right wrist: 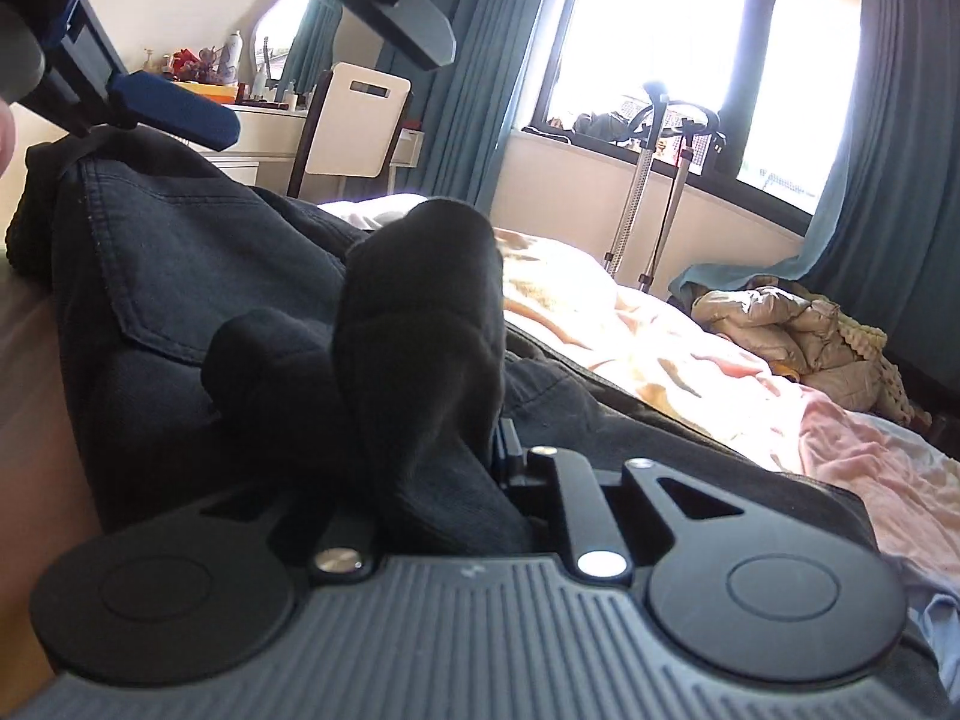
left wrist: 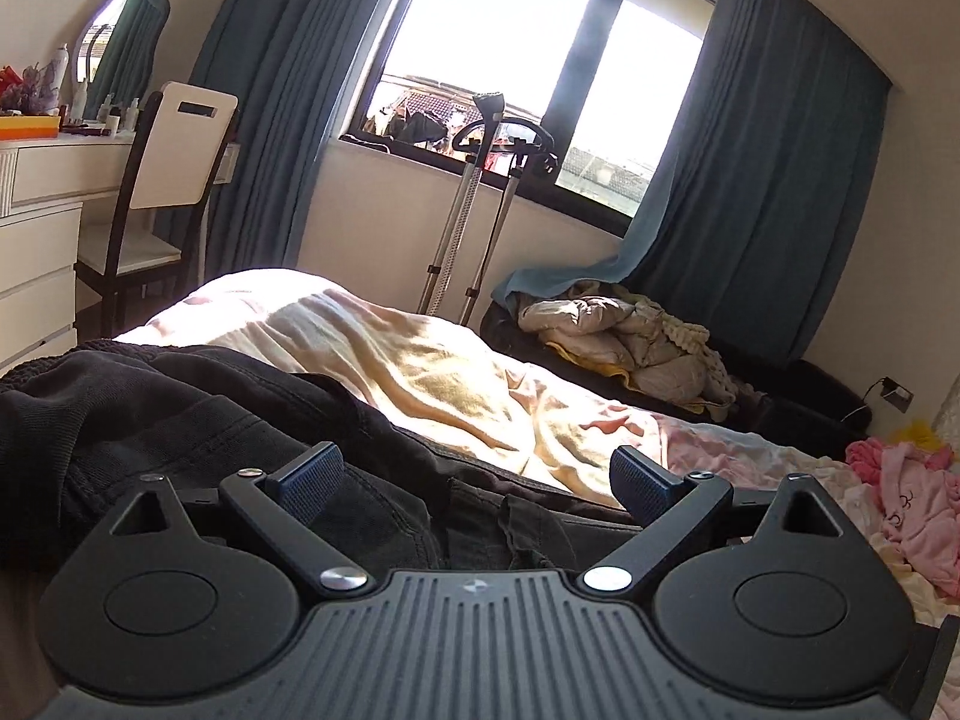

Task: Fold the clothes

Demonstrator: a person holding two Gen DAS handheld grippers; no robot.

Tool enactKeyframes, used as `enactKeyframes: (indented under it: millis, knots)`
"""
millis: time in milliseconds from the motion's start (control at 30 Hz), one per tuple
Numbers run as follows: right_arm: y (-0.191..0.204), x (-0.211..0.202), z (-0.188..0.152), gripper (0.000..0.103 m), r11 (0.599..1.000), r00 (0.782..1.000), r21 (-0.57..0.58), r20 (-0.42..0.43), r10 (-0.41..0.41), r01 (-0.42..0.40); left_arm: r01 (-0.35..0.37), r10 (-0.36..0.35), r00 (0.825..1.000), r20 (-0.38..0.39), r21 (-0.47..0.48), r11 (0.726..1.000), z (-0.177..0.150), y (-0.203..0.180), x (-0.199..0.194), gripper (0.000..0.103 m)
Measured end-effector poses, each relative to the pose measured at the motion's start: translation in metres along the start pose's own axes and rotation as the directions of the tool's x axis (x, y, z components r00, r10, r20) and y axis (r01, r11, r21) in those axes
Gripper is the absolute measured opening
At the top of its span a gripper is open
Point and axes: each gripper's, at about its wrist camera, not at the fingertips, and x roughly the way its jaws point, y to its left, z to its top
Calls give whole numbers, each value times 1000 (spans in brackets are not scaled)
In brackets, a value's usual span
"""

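rumpled bedding (left wrist: 420, 360) under black denim trousers (left wrist: 180, 420); left gripper (left wrist: 474, 480) agape, right gripper (right wrist: 420, 420) pinching bunched cloth.

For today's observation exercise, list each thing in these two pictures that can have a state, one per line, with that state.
Left gripper: jaws wide open, nothing between them.
Right gripper: jaws narrow, bunched black fabric between them.
Black garment: crumpled on the bed, unfolded.
Curtains: drawn back.
Beige jacket: heaped, unfolded.
Pink clothes: in a loose pile.
Chair: pushed to the dresser.
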Motion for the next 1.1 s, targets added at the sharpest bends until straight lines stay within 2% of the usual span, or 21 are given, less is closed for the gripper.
enactKeyframes:
  millis: [67,233,400,467,567,667,767,933,1000,1100]
  knots:
    - [1,-9,2,41,999,999,10,-2,32,-32,-10,10,1000,-27,11,1000,-5,-3,5,97]
    - [-17,-49,-9,50,993,997,81,3,83,-83,-34,39,998,-50,103,994,-17,-17,10,97]
    - [-41,-96,-23,52,985,991,111,-14,134,-132,-63,73,997,-41,209,976,-27,-31,11,97]
    - [-49,-114,-28,52,984,991,123,-24,130,-126,-66,79,996,-43,244,968,-29,-34,11,97]
    - [-75,-138,-41,53,983,996,160,-13,89,-86,-85,97,995,-35,264,961,-32,-34,8,97]
    - [-106,-148,-60,53,972,999,234,-20,25,-19,-60,85,993,-86,262,963,-35,-36,7,97]
    - [-133,-143,-80,53,938,998,347,-59,18,4,-105,140,987,-82,336,936,-42,-46,3,97]
    - [-153,-137,-96,53,899,995,433,-101,-17,59,-153,197,963,-186,224,962,-43,-32,14,97]
    - [-161,-136,-100,55,866,995,494,-95,-29,73,-183,228,949,-219,207,961,-46,-28,20,97]
    - [-171,-132,-105,58,832,993,544,-98,-60,104,-200,244,937,-248,190,961,-48,-25,24,97]
